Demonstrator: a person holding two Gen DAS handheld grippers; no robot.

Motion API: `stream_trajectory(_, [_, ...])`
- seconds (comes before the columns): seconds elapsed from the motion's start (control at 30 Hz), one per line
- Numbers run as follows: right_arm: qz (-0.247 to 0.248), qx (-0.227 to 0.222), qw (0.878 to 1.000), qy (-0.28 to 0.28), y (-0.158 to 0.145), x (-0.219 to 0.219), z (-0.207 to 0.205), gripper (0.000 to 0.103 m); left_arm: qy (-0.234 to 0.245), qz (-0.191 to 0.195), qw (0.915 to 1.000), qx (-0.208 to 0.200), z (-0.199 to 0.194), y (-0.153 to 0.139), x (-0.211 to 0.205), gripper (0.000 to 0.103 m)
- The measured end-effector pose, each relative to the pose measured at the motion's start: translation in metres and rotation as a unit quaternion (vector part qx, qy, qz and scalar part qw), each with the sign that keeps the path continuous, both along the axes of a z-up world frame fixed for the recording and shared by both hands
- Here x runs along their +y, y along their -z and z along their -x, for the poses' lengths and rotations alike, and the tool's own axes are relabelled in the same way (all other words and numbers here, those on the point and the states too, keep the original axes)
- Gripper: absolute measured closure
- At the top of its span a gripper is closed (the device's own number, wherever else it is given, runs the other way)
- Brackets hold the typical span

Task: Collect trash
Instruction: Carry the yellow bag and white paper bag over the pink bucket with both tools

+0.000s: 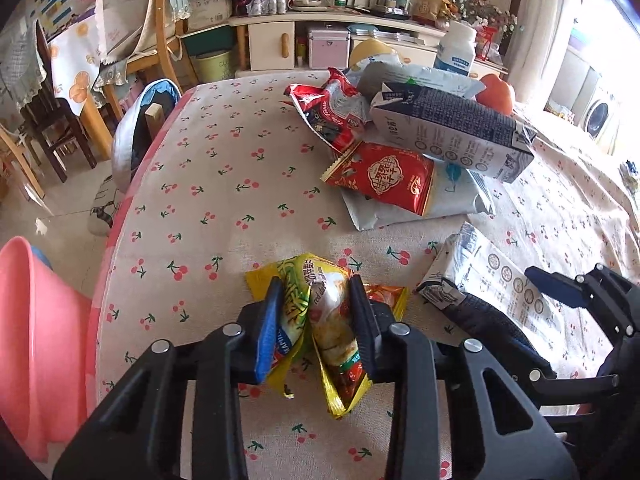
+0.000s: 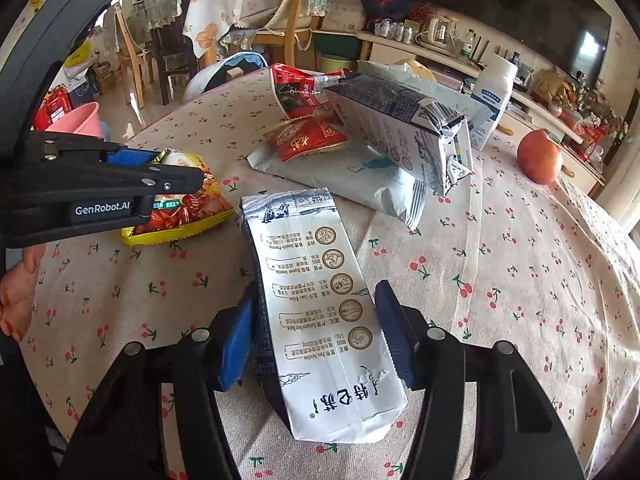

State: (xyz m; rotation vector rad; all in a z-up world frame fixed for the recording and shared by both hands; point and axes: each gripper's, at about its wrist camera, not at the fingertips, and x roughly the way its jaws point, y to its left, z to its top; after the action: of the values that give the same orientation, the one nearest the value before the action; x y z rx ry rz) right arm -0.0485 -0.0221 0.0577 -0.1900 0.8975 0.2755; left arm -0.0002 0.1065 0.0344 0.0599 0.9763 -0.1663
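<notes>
My left gripper [image 1: 316, 292] is shut on a crumpled yellow snack wrapper [image 1: 320, 320] at the near edge of the cherry-print table [image 1: 224, 184]; it also shows in the right wrist view [image 2: 188, 216]. My right gripper [image 2: 316, 300] straddles a flattened white milk carton [image 2: 320, 304], its pads at both sides of it, touching or nearly so. The same carton shows in the left wrist view [image 1: 492, 276]. A pile further back holds a red snack bag [image 1: 380, 176], a torn red wrapper [image 1: 332, 108], a second milk carton [image 1: 452, 128] and a grey pouch [image 1: 452, 200].
A pink bin [image 1: 36, 340] stands left of the table by the floor. An orange fruit [image 2: 538, 156] and a white bottle [image 2: 494, 92] sit at the table's far right. Chairs and a cluttered sideboard [image 1: 360, 24] stand behind.
</notes>
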Motion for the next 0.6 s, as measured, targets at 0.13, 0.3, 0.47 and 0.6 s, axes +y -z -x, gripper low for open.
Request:
stream_trajectory(0.13, [-0.014,0.005,1.0,0.017,-0.002,-0.003,0.002,0.045,-0.019,0.037,0.9991,0.004,-0.001,-0.005,0.014,0.077])
stream_trajectory(0.3, [-0.038,0.003,0.999,0.037,-0.011,-0.007,0.003,0.045,-0.042,0.086,0.9954,0.0,-0.003,-0.015,0.035,0.085])
stream_trajectory(0.47, [-0.053,-0.002,0.997,0.05,-0.02,-0.009,0.007,0.045,-0.052,0.121,0.9913,0.004,-0.004,-0.019,0.047,0.086])
stream_trajectory(0.6, [-0.062,-0.011,0.997,0.052,-0.031,-0.008,0.01,0.045,-0.048,0.149,0.9876,-0.012,-0.001,-0.031,0.052,0.086])
